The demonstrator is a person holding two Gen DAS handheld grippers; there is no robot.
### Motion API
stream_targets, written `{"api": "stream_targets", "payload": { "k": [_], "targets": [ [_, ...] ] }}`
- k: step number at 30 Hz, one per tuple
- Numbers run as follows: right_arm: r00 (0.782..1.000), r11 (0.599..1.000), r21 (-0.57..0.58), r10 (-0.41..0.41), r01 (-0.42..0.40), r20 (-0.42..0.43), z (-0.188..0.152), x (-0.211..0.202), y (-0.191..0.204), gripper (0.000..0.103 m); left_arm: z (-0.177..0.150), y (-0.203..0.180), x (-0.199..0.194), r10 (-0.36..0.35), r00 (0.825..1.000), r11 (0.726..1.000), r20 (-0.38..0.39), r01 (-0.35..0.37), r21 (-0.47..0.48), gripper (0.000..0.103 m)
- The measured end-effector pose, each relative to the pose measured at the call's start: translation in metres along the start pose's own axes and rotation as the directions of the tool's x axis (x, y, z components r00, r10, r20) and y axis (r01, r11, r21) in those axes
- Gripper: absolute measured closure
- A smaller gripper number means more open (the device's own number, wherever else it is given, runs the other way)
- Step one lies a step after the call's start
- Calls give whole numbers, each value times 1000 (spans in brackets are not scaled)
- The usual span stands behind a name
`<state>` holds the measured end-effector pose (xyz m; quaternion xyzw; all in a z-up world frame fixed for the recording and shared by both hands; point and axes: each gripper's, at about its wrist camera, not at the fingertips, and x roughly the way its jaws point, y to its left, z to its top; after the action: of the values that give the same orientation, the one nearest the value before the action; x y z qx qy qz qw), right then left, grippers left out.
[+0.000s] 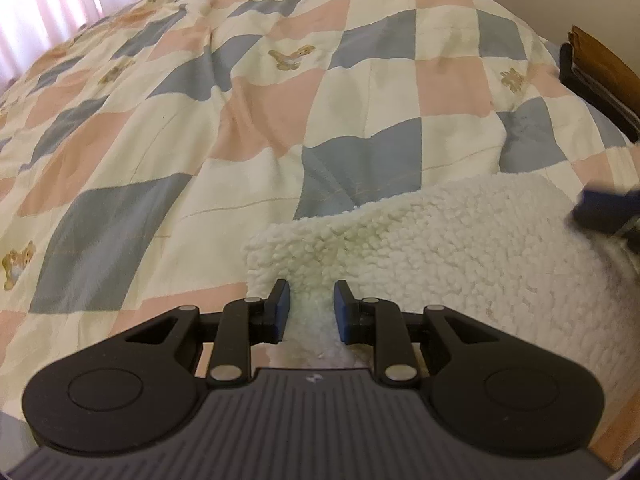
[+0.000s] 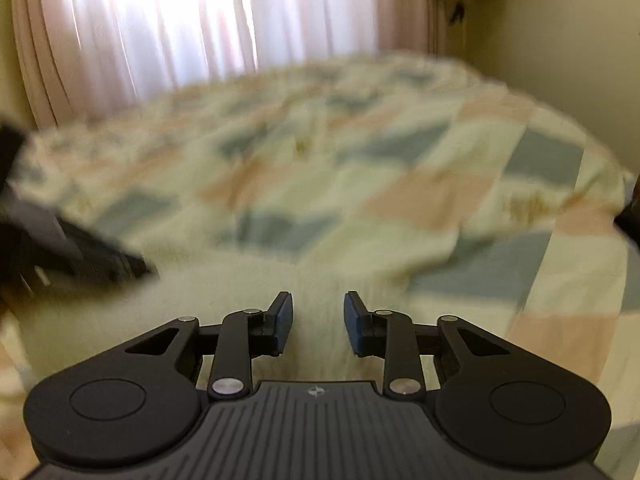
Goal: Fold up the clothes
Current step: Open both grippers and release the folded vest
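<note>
A cream fleece garment (image 1: 440,248) lies bunched on the checked bed quilt (image 1: 240,120), at the lower right of the left wrist view. My left gripper (image 1: 312,308) is shut on a fold at the garment's near left edge, and fleece fills the gap between its blue pads. My right gripper (image 2: 318,320) is over the same fleece (image 2: 240,292). Its jaws stand narrow, with a ridge of fleece between the pads. The right wrist view is motion-blurred. The right gripper also shows as a dark blur (image 1: 604,208) at the garment's right end.
The quilt (image 2: 400,184) covers the whole bed. Pink curtains (image 2: 180,24) hang behind the bed, with a bright window behind them. A dark object with brown board (image 1: 600,76) sits at the bed's right edge. The left gripper's body (image 2: 60,240) shows at the left of the right wrist view.
</note>
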<state>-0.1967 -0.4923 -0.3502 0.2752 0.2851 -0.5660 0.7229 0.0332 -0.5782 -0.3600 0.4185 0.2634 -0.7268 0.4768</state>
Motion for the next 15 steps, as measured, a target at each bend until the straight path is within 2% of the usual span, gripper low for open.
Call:
{"api": "stream_targets", "payload": {
  "k": [2, 4, 5, 9, 11, 13, 15],
  "targets": [
    [1000, 1000, -15, -8, 8, -14, -12, 9, 0, 74, -4, 2, 3, -2, 1000, 1000, 7, 2, 13, 81],
    [999, 1000, -27, -16, 15, -28, -18, 15, 1, 74, -5, 11, -5, -30, 999, 999, 24, 31, -31, 81],
    [999, 1000, -22, -16, 16, -36, -16, 14, 1, 73, -5, 21, -17, -62, 997, 994, 49, 66, -86, 82],
    [998, 1000, 6, -16, 17, -53, -14, 10, -1, 73, -20, 58, -80, -154, 977, 932, 150, 194, -307, 86],
    [998, 1000, 3, -28, 28, -53, -17, 8, 3, 73, -27, 51, -108, -178, 965, 934, 190, 227, -277, 86],
    [998, 999, -2, -41, 41, -50, -19, 7, 6, 72, -34, 28, -121, -181, 962, 958, 206, 220, -183, 85],
    [997, 998, -7, -55, 54, -47, -22, 7, 8, 72, -53, 8, -98, -148, 979, 979, 142, 166, -118, 83]
  ]
}}
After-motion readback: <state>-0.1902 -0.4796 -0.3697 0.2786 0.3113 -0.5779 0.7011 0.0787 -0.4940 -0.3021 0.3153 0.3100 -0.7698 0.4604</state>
